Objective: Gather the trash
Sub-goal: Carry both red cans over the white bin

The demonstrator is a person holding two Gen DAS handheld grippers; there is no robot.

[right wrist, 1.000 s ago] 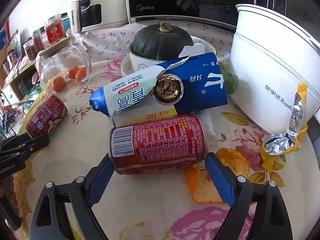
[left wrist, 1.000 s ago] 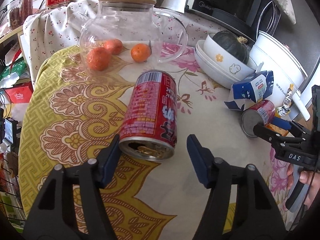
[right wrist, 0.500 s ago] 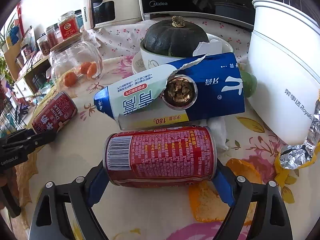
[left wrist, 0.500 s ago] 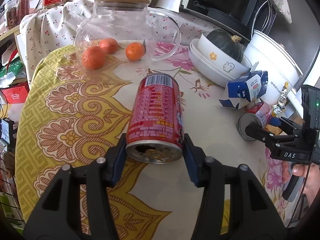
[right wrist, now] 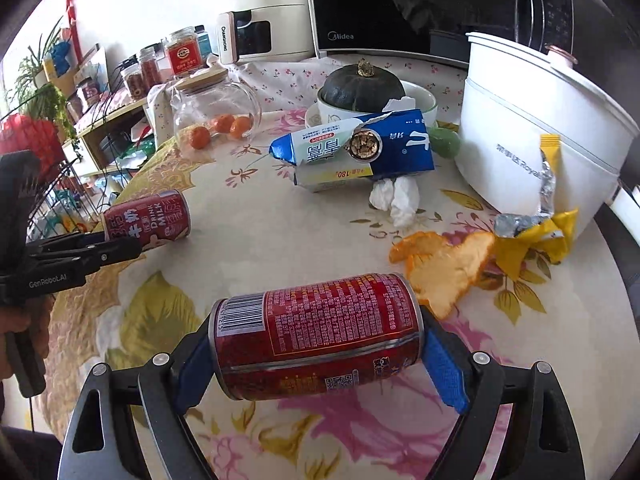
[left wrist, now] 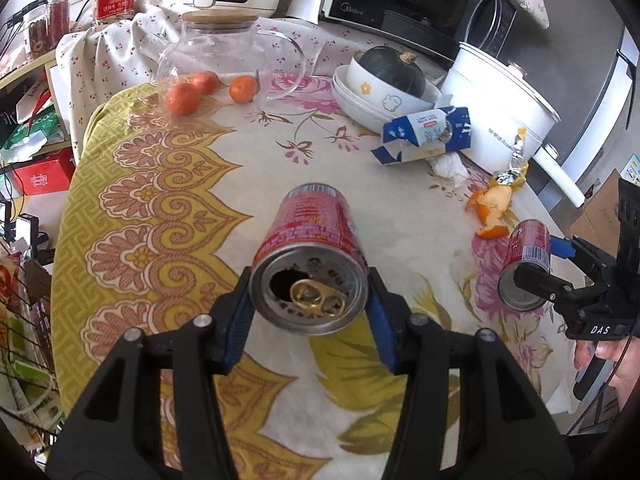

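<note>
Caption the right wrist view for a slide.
Right gripper clamps a red can end to end above the floral tablecloth; orange peel and torn carton remain.

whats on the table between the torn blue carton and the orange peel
A crumpled white tissue lies just in front of the torn blue carton, and bare tablecloth runs from it to the orange peel. The right wrist view shows it best.
</note>
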